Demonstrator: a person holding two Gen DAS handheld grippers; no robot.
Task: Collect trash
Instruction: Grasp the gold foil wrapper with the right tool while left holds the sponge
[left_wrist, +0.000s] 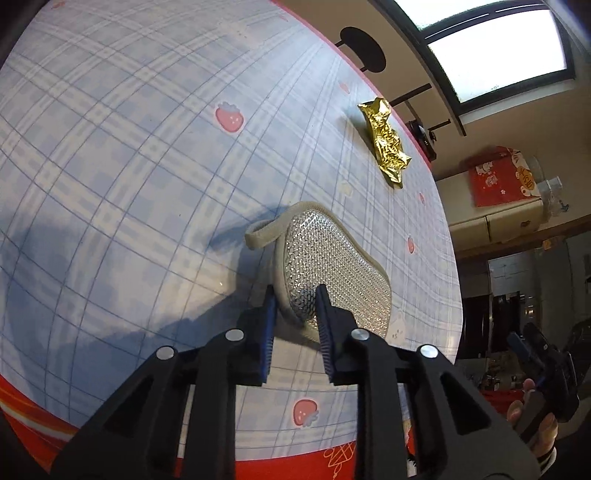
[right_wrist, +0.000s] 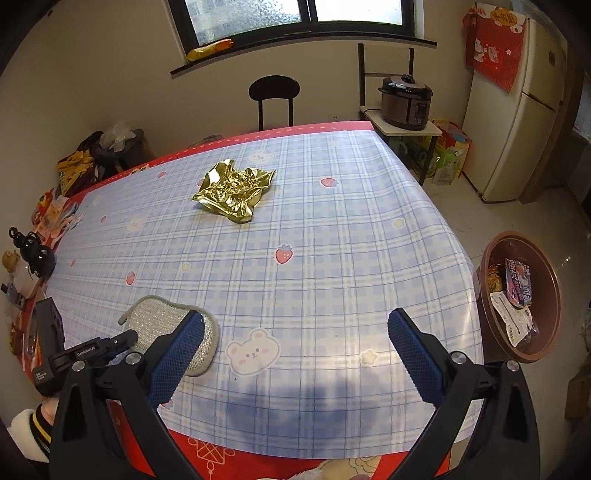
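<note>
Silver mesh scrubber (left_wrist: 334, 275) near table (left_wrist: 110, 155) edge: your left gripper (left_wrist: 295, 295) clamps only its rim, so it may slip. Right gripper (right_wrist: 295, 347) gapes empty; gold wrapper (right_wrist: 234, 192) lies mid-table.

Checked table (right_wrist: 332, 229), gold wrapper (right_wrist: 234, 192), scrubbing pad (right_wrist: 162, 317)

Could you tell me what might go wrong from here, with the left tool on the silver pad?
1. The left tool pinches only the near edge of the scrubbing pad, so it may slip out when lifted.
2. The pad looks like a cleaning item, not trash; binning it could be a mistake.
3. The gold wrapper lies far across the table, and the bin is on the floor beyond the edge.
</note>
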